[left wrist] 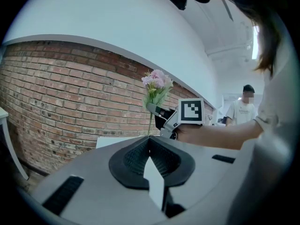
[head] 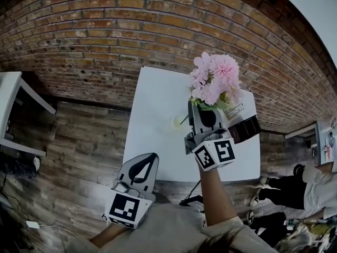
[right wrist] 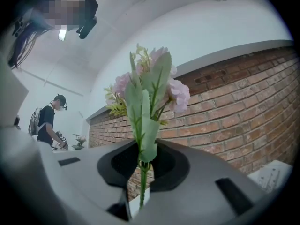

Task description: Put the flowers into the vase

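Right hand-held gripper (head: 206,109) clamps flowers (head: 216,80) above worktop (head: 152,115), centre frame; left hand-held gripper (head: 149,159) closed, empty; brick wall (head: 105,36) behind.

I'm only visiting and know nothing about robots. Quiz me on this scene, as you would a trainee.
1. Which gripper holds the pink flowers? A) left B) right C) both
2. True or false: the left gripper is also holding something.
3. Fill in: the wall behind the white table is made of ____.
Key: 1 B, the right gripper is shut on them. 2 false, its jaws are together and hold nothing. 3 brick.
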Motion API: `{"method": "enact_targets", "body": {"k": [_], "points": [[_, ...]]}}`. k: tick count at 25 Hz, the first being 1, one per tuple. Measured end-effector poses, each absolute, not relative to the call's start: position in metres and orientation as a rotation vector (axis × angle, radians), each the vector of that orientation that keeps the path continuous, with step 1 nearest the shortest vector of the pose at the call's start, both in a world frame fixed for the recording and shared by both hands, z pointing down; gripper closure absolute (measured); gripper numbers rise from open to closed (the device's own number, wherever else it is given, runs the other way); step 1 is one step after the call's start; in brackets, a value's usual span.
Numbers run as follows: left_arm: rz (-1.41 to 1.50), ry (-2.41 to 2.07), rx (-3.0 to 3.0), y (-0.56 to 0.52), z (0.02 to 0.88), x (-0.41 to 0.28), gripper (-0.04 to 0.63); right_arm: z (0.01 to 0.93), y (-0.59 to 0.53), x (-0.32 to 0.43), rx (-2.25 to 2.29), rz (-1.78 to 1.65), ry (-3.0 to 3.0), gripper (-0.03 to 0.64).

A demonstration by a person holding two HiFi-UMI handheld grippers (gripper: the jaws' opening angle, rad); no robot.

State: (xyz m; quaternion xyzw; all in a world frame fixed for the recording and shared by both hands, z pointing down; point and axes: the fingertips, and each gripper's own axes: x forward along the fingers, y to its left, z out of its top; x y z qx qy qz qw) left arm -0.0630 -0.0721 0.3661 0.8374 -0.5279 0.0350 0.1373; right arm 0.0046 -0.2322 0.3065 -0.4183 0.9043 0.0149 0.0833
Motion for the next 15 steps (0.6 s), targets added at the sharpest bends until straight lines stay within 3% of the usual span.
{"method": "enact_targets", "body": {"k": [15], "points": [[0.104,-1.555,2.388,-0.076,0.374,-0.073,0.588,0.366,-0.240,-0.003,-1.320,0.038,2.716,0.565]]}}
